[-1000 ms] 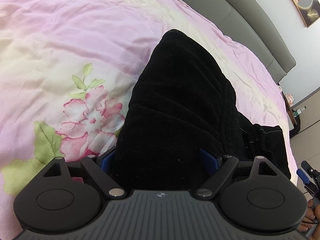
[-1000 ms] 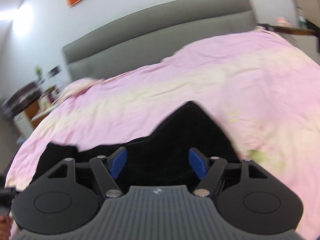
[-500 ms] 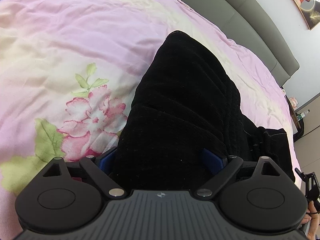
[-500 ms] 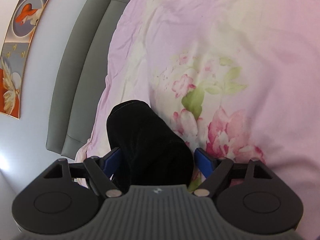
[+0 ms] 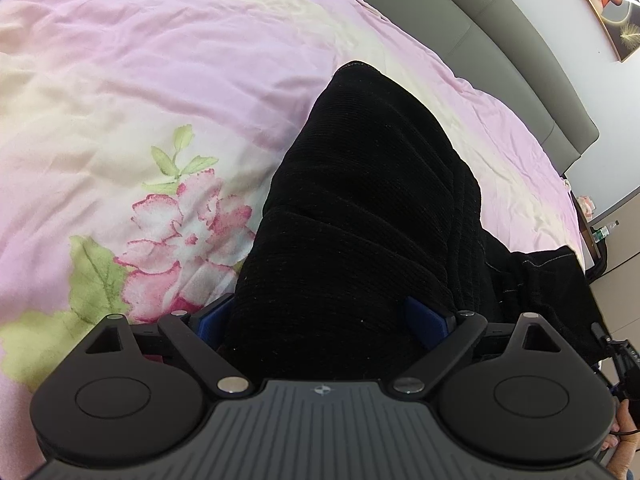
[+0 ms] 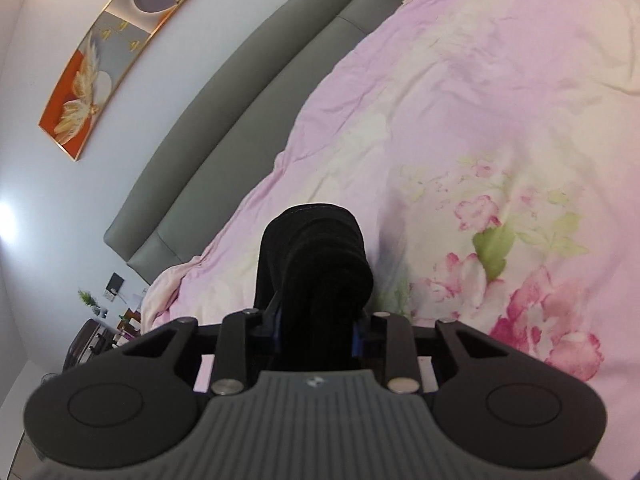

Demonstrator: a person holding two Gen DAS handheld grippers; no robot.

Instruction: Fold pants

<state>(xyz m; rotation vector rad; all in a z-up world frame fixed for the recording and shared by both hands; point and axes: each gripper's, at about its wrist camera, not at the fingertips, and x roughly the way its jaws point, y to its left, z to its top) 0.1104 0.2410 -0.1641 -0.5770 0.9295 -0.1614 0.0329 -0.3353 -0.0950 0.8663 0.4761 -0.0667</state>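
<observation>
While the black pants lie on the pink flowered bed cover, their long axis runs straight away from the left gripper toward the grey headboard, with the far hem at the top of the dark shape. From that gripper the cloth spreads forward and off to its right, where a bunched part with pale stitching drapes toward the bed's edge. Its jaws stand wide apart with a thick mound of fabric between them — whether the blue pads actually press on the cloth I cannot tell, since the fabric hides their inner faces.

In the right wrist view, the right gripper has a narrow rolled end of the pants rising between its jaws, which are closing on it — the pads sit tight against both sides of the bundle. That end points up and ahead, toward the headboard, so each gripper has its own end, and any fold, I judge, would carry one end along that axis.
</observation>
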